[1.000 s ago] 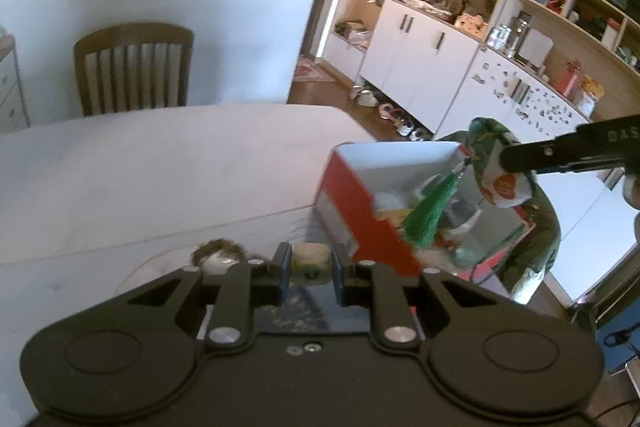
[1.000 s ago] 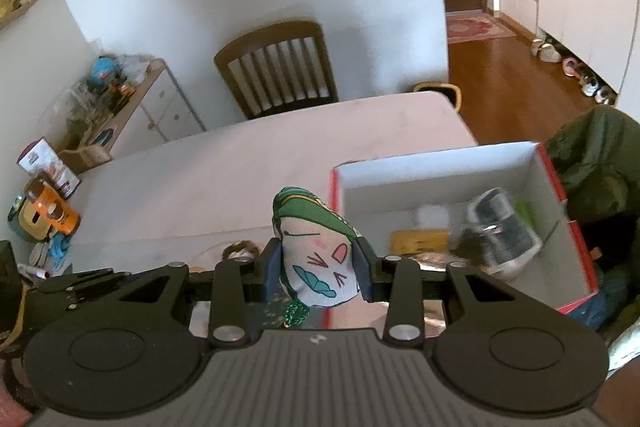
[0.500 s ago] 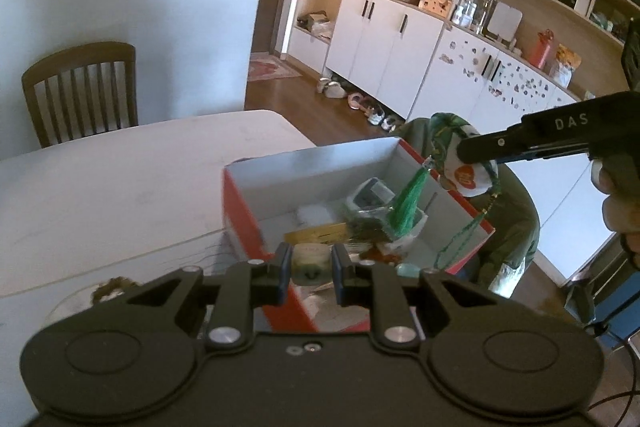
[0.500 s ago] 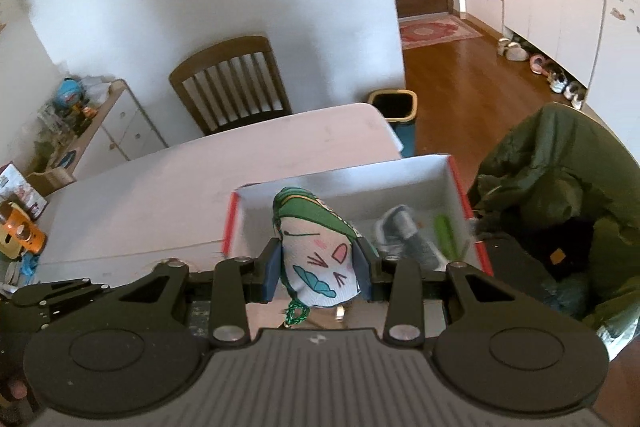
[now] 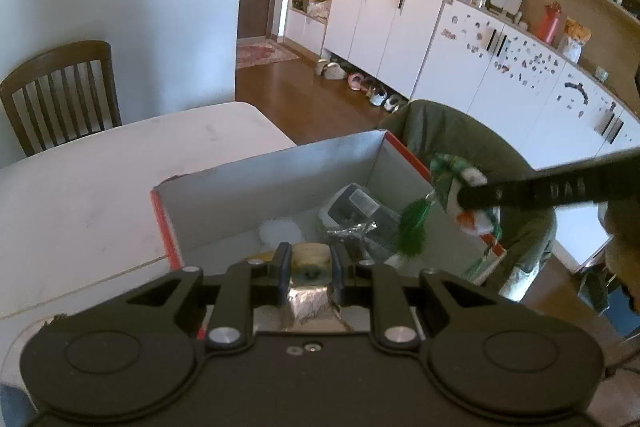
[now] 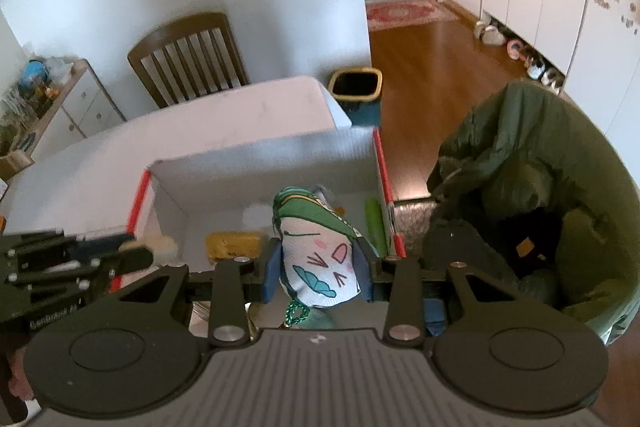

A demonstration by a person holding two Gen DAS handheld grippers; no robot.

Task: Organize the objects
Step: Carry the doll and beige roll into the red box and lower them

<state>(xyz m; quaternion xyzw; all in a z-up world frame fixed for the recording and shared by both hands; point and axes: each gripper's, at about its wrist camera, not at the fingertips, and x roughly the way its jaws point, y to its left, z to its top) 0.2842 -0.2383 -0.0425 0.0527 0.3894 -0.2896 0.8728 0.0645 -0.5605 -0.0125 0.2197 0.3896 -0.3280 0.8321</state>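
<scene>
A red cardboard box (image 5: 280, 167) with a white inside stands open at the table's right end. My left gripper (image 5: 309, 262) hovers over its near wall, shut on a small cream-coloured block (image 5: 308, 251). My right gripper (image 6: 320, 269) is shut on a white fabric pouch (image 6: 320, 247) with a green hood and a drawn cat face, held above the box (image 6: 260, 163). In the left wrist view the pouch (image 5: 460, 179) hangs over the box's right rim, its green tassel (image 5: 414, 227) dangling inside. Seen from the right wrist, the left gripper (image 6: 136, 254) sits at the box's left edge.
Inside the box lie a plastic-wrapped device (image 5: 354, 207), a white round pad (image 5: 280, 231), a yellow block (image 6: 234, 243) and a green tube (image 6: 376, 223). A green jacket (image 6: 540, 187) lies draped right of the box. A wooden chair (image 6: 188, 55) and a bin (image 6: 356, 87) stand beyond the table.
Both grippers have moved rightward and forward over the box, each still holding its object. The left one left the plate area on the table; the pouch now hangs lower over the box.
</scene>
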